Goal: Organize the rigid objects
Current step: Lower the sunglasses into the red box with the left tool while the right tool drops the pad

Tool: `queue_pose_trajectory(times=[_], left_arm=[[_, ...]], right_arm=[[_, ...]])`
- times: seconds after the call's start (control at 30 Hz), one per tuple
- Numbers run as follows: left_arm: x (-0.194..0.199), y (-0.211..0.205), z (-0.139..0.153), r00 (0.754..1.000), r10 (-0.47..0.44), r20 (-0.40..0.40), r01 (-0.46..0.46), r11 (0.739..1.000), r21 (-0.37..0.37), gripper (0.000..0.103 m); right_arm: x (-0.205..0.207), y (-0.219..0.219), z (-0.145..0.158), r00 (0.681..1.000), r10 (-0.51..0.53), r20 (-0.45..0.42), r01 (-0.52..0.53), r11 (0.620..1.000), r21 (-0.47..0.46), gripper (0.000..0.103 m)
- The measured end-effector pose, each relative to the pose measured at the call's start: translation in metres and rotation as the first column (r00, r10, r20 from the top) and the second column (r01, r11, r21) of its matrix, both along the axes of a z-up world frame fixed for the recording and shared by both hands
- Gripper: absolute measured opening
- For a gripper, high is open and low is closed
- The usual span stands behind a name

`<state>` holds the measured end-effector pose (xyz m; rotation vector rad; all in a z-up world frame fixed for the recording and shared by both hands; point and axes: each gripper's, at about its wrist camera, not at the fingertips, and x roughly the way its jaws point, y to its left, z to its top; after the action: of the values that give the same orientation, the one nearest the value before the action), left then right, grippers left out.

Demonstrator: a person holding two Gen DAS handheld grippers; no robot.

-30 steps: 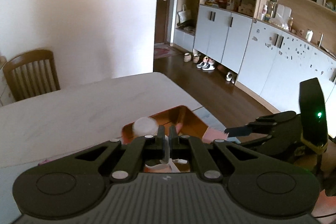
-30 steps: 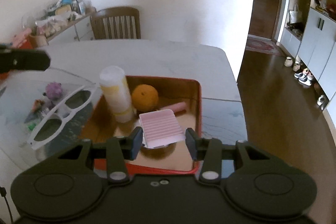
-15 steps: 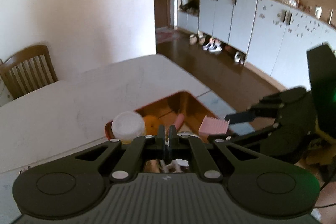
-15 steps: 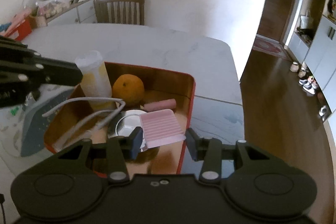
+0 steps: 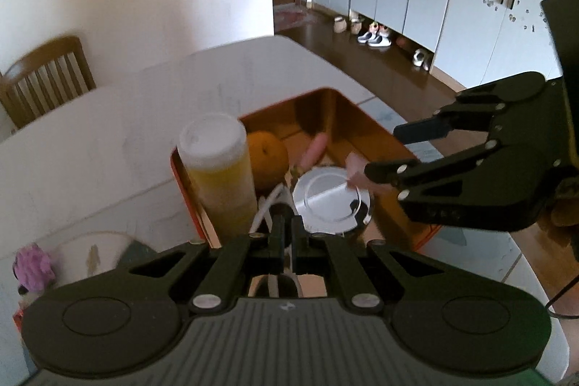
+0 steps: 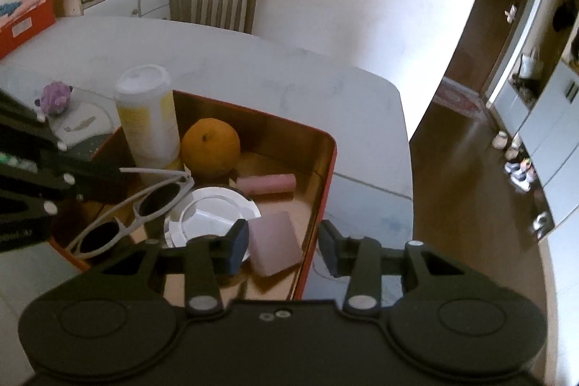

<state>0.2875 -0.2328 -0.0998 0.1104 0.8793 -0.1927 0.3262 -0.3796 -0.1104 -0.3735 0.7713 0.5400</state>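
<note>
A red tin tray with a golden inside holds a white-capped bottle, an orange, a pink cylinder and a round silver lid. My left gripper is shut on one arm of the white sunglasses, which hang low over the tray's near left corner. My right gripper stands open over the tray's near right side. A pink block sits tilted between its fingers, against the left pad and apart from the right one.
A purple toy lies on a round mat left of the tray. A wooden chair stands at the table's far side, a red box at the far left. The table edge and the wood floor are on the right.
My left gripper has come down and carried the sunglasses from beside the tray to low inside it. The pink block now sits tilted, with a gap to the right pad.
</note>
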Motion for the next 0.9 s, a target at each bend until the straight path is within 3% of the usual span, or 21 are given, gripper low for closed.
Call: queue_pose_trajectory(times=[0.27,0.37,0.53,0.9], left_arm=[[-0.003,-0.001,-0.001,1.0,0.013,-0.008,-0.013,1.0,-0.01,0.004],[-0.007,0.001,0.002,1.0,0.018,-0.003,-0.018,1.0,-0.023,0.01],[-0.015,0.003,0.011,0.999,0.02,0.028,-0.019,0.999,-0.047,0.044],[-0.042,0.017,0.032,0.995,0.037,0.091,-0.032,0.998,-0.052,0.049]], right_arm=[[-0.009,-0.008,0.009,0.999,-0.03,-0.04,0.033,0.997,0.069,0.046],[-0.015,-0.009,0.013,0.998,-0.039,-0.04,0.043,0.995,0.085,0.049],[-0.028,-0.008,0.021,0.998,-0.046,-0.041,0.05,0.993,0.107,0.056],[-0.054,-0.006,0.044,0.996,-0.081,-0.032,0.086,0.979,0.184,0.065]])
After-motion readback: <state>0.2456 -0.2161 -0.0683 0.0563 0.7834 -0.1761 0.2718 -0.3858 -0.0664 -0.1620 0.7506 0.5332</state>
